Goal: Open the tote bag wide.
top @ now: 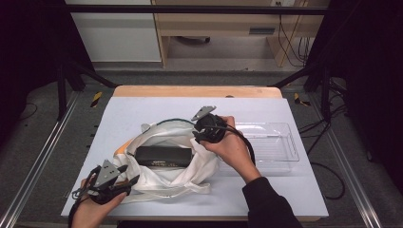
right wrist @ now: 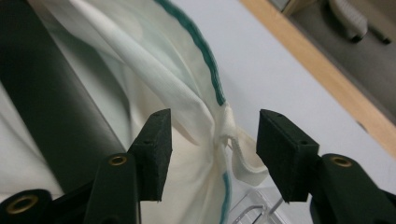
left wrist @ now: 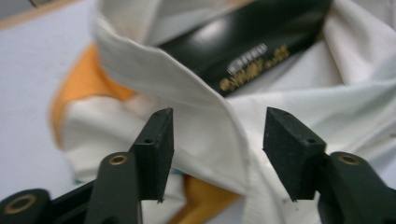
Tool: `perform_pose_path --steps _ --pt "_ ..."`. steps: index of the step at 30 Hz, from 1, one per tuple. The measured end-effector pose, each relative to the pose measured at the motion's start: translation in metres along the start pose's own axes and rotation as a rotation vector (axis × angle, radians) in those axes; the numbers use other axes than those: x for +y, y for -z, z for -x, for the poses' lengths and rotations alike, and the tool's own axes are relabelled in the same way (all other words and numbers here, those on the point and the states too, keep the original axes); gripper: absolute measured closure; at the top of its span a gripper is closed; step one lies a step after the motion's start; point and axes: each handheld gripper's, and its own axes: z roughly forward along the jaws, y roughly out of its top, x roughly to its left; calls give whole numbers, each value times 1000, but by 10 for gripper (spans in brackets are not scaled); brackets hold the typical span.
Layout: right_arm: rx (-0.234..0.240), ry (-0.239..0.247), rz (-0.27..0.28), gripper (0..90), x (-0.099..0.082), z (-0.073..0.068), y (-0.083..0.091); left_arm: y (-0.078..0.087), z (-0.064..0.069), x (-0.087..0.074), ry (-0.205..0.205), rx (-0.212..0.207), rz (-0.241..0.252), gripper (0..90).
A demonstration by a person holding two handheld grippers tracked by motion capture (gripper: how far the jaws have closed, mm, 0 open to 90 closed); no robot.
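White bag (top: 164, 164) mid-table, black box (top: 163, 156) inside. Left gripper (top: 124, 179) at near rim, right gripper (top: 196, 134) at far rim – both jaws spread, fabric between, unpinched. Clear tray (top: 280, 147) just right.

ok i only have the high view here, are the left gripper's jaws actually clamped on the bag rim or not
Observer: No. In the left gripper view the left gripper stands open, with the white bag rim's fold between the pads but not pinched.
Operator: and the right one
Observer: Also open. The right gripper has the bag's knotted handle loop between its pads, loose.
Operator: whats the dark thing in the bag
Observer: A black box with gold and white lettering on its side; I cannot read the words.
Operator: anything under the right gripper
Observer: A corner of the clear plastic tray sits just below the loop.
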Motion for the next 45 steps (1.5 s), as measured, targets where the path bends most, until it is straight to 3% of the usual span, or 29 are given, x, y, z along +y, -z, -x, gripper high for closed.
perform_pose_path --steps 3,7,11,13,18,21,24,25,27,29,31,36,45 --pt "9 -12 32 469 -4 -7 21 3 -11 12 10 25 24 377" --pt "12 -31 49 521 -18 -19 41 0 -22 32 -15 55 45 353" --pt "3 -55 41 574 -32 -23 52 -11 -33 48 -62 81 14 349" --pt "0 -75 25 583 -38 -22 52 -18 -37 51 -62 82 -1 367" --pt "6 -123 8 583 -45 -17 44 -32 -45 47 -28 64 -13 422" --pt "12 -137 -7 606 -49 -16 39 -38 -47 43 -40 61 -46 505" --pt "18 -137 -17 638 -54 -19 36 -39 -50 39 -46 59 -62 681" --pt "21 -133 -16 638 -55 -20 36 -40 -51 37 -31 60 -65 717" --pt "25 -130 -5 637 -58 -22 36 -40 -54 35 -60 91 -93 814" --pt "24 -127 -6 644 -60 -24 37 -38 -58 34 -30 93 -73 820" --pt "21 -122 -3 644 -63 -25 38 -38 -60 33 -39 121 -71 821" --pt "25 -117 -6 635 -67 -26 38 -54 -63 21 -30 119 -123 819" --pt "42 -98 81 521 -66 -33 47 -52 -65 16 -8 93 -97 808"
